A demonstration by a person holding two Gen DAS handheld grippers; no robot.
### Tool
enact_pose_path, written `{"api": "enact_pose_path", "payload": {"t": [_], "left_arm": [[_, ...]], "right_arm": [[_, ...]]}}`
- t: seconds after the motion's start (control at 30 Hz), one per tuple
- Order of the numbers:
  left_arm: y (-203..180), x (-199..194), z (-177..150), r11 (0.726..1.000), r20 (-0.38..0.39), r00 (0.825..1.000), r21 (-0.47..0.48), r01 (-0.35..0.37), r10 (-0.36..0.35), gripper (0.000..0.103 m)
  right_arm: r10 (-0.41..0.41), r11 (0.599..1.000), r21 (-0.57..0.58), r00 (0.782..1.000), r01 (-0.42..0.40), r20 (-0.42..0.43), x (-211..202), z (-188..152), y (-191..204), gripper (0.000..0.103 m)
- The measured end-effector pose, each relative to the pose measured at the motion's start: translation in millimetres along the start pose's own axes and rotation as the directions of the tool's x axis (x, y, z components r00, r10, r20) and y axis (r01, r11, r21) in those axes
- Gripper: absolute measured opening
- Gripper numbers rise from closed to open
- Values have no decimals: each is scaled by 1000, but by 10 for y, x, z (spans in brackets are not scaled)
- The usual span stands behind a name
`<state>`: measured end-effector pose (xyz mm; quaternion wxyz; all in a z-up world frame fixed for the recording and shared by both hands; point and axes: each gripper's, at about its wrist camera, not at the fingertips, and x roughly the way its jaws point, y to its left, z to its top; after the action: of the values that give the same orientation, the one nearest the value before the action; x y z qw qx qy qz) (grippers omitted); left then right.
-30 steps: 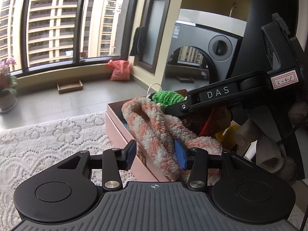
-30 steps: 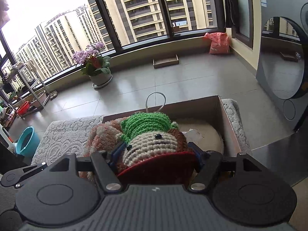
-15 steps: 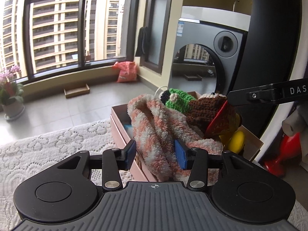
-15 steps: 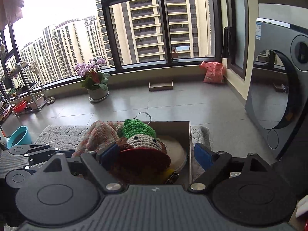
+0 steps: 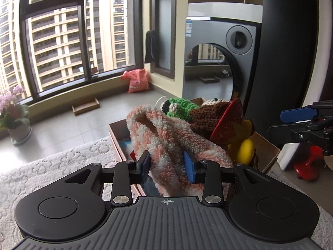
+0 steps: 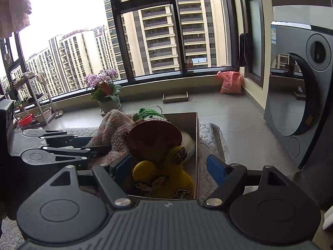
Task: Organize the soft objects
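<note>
The left gripper (image 5: 166,164), its jaws just narrowed, pinches the fuzzy pink towel (image 5: 166,133) draped over the box (image 5: 116,133) rim (dead ahead), while the right gripper (image 6: 169,166) gapes empty nearby.

The right gripper (image 6: 168,167) stands wide apart over a box (image 6: 196,137) holding a yellow toy (image 6: 162,177), knitted doll (image 6: 154,137) and fluffy cloth (image 6: 114,129).

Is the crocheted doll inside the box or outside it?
Inside: the crocheted doll lies atop the pile in the box.
</note>
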<state>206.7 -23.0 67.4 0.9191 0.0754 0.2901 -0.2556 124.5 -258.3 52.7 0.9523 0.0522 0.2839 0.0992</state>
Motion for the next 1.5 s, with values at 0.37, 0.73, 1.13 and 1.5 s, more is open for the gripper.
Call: {"api": "enact_pose_path", "payload": {"t": [0.37, 0.73, 1.13, 1.5], "left_arm": [[81, -48, 50, 991, 2, 999, -122, 45, -46, 37], [211, 265, -35, 970, -7, 993, -216, 112, -117, 39], [96, -75, -36, 980, 46, 996, -178, 89, -82, 42], [-221, -1027, -1237, 994, -109, 989, -38, -103, 99, 42]], "right_arm": [[-19, 996, -88, 1000, 19, 1, 516, 399, 348, 56], [-42, 996, -84, 997, 37, -66, 685, 395, 261, 57], [-48, 996, -76, 997, 52, 58, 301, 288, 265, 80], [-79, 996, -37, 997, 79, -3, -538, -562, 372, 88]]}}
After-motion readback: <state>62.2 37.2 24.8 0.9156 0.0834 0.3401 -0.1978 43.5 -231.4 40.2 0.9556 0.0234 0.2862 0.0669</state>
